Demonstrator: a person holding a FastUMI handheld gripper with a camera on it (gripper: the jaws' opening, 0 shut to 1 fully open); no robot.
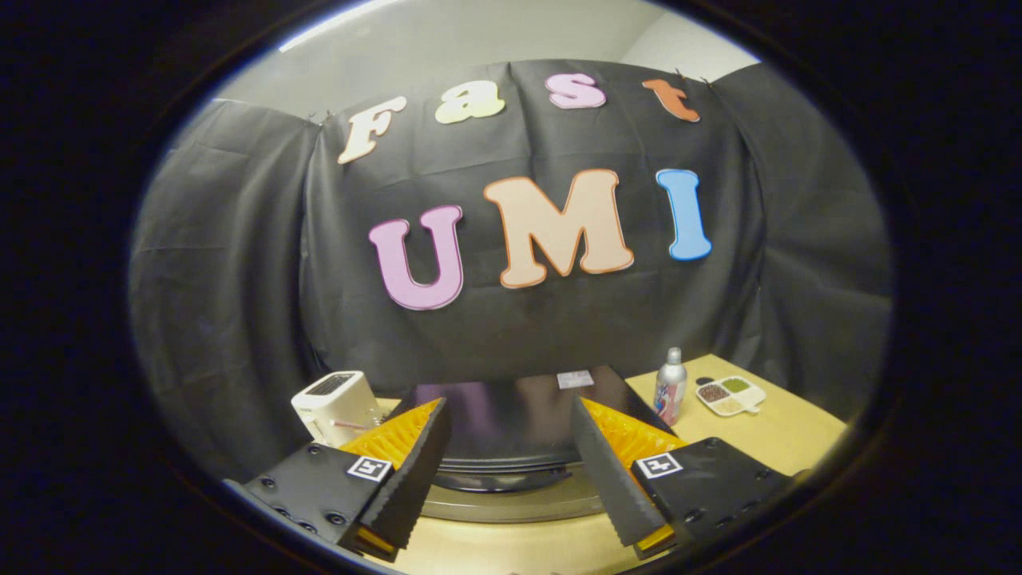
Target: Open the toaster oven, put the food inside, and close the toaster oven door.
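Two tool (511,487) fingers apart, nothing between.

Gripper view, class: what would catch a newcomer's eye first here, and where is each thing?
The open gripper stands out first, its two fingers spread wide over the black toaster oven just ahead on the wooden table. A white toaster stands beside the oven on one side; on the other stand a silver bottle and a small divided dish.

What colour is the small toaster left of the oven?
White or cream, in the gripper view: toaster, beyond the open gripper.
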